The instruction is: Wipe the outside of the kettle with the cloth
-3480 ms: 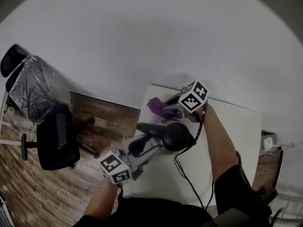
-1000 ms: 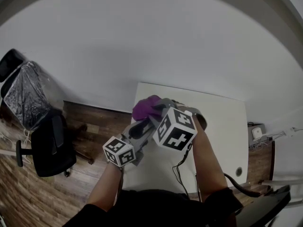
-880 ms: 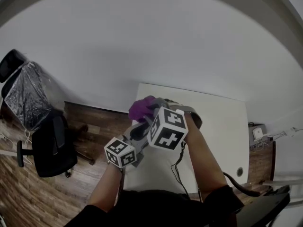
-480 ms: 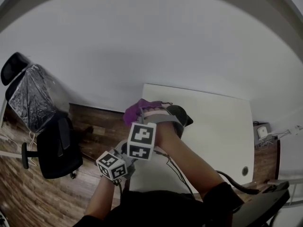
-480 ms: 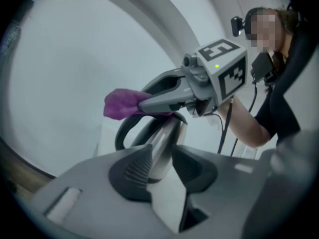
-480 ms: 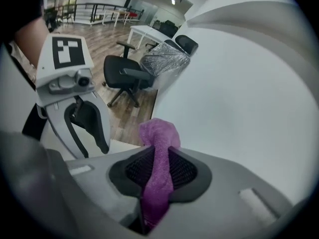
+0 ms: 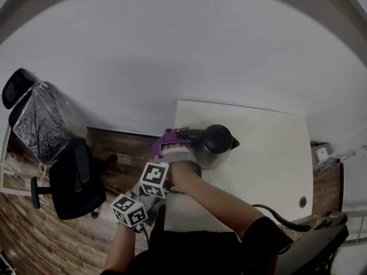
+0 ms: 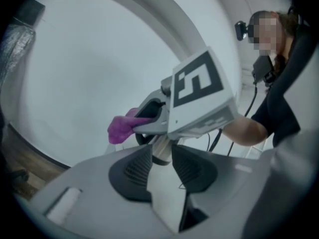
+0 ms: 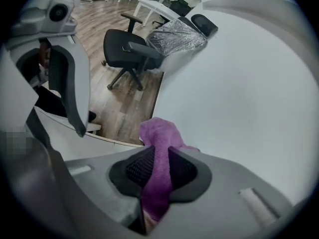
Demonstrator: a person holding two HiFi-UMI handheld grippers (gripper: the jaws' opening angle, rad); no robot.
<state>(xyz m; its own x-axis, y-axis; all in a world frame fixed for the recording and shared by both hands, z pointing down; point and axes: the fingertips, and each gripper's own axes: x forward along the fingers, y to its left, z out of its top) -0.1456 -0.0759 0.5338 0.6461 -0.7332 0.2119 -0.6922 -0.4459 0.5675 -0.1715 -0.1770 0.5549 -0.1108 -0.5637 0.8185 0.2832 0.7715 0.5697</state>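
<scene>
Reaching across, right tongs (image 9: 158,159) pinch purple cloth (image 7: 166,142), angled down beside kettle (image 7: 213,149)

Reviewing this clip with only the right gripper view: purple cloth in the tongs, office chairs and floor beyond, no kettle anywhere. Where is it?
Observer: In the head view the kettle stands upright on the white table, near its left edge.
Operator: How near is the cloth?
Observer: The cloth is just left of the kettle, beside its black handle; whether they touch does not show.
Operator: And the left tongs?
Observer: The left gripper view shows the left tongs with jaws apart, just been closing, gripping nothing.
</scene>
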